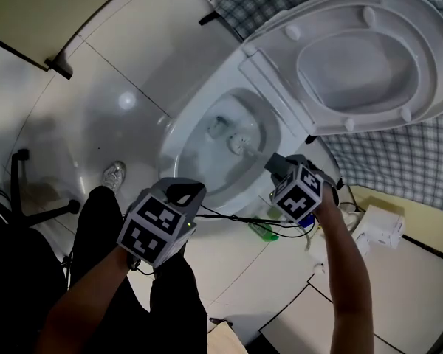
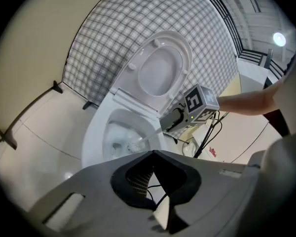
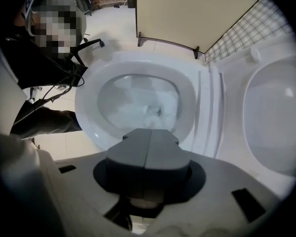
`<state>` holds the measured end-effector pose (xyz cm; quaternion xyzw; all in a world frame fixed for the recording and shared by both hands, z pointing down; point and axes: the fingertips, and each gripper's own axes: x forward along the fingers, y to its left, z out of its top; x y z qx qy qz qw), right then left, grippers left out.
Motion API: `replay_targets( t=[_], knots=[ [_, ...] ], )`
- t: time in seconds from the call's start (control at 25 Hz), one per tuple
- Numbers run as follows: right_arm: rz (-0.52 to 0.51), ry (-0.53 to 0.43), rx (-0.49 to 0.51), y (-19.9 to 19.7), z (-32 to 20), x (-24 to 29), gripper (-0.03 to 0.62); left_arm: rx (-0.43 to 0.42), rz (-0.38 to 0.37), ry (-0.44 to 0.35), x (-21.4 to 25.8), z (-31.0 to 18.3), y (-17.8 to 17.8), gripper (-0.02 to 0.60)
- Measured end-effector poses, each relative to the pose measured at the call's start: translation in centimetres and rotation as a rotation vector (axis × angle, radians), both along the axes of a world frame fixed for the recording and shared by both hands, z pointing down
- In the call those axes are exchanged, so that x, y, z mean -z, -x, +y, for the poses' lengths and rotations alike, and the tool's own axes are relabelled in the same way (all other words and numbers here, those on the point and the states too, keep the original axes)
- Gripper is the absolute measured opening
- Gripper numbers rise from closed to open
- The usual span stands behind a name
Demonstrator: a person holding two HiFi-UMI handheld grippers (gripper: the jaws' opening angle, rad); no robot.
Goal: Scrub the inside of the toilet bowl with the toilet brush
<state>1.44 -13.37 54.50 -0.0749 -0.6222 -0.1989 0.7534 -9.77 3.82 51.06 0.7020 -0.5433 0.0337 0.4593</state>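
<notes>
The white toilet bowl (image 1: pixel 183 135) stands open with its seat and lid (image 1: pixel 369 57) raised against the checked wall. My right gripper (image 1: pixel 278 166) hangs over the bowl's near right rim, shut on the toilet brush handle (image 2: pixel 147 137). The pale handle slants down into the bowl. The brush head (image 1: pixel 240 144) sits low inside by the water, and shows beyond the jaws as a blurred brush head (image 3: pixel 153 113) in the right gripper view. My left gripper (image 1: pixel 186 192) is held in front of the bowl, open, with nothing between its jaws.
A green object (image 1: pixel 264 231), a white box (image 1: pixel 378 227) and black cables (image 1: pixel 229 217) lie on the floor right of the toilet. A person's dark trouser legs and a shoe (image 1: pixel 114 174) are in front. A black chair base (image 1: pixel 21 190) is at the left.
</notes>
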Motion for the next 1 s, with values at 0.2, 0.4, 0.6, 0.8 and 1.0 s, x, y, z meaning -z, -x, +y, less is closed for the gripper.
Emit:
replay_targets(
  t=[0.2,0.4,0.6,0.8,1.0],
  knots=[
    [-0.044,0.000,-0.018,2.4,0.9,-3.0,0.170,0.010,0.002,-0.006,-0.1,0.1,0.7,0.008],
    [-0.058,-0.023,-0.052,1.1,0.0,-1.2,0.169,-0.002,0.007,-0.009,0.1,0.5,0.5,0.008],
    [-0.044,-0.073,-0.071,-1.5,-1.6,2.2,0.169,-0.026,0.027,-0.016,1.2,0.0,-0.8,0.009],
    [-0.049,-0.088,-0.080,-2.5,-2.5,3.4,0.167,-0.040,0.021,-0.023,2.1,-0.6,-0.7,0.008],
    [-0.089,-0.075,-0.147,-2.0,-3.8,2.4,0.167,-0.045,0.017,-0.015,1.6,-0.6,-0.4,0.008]
  ],
)
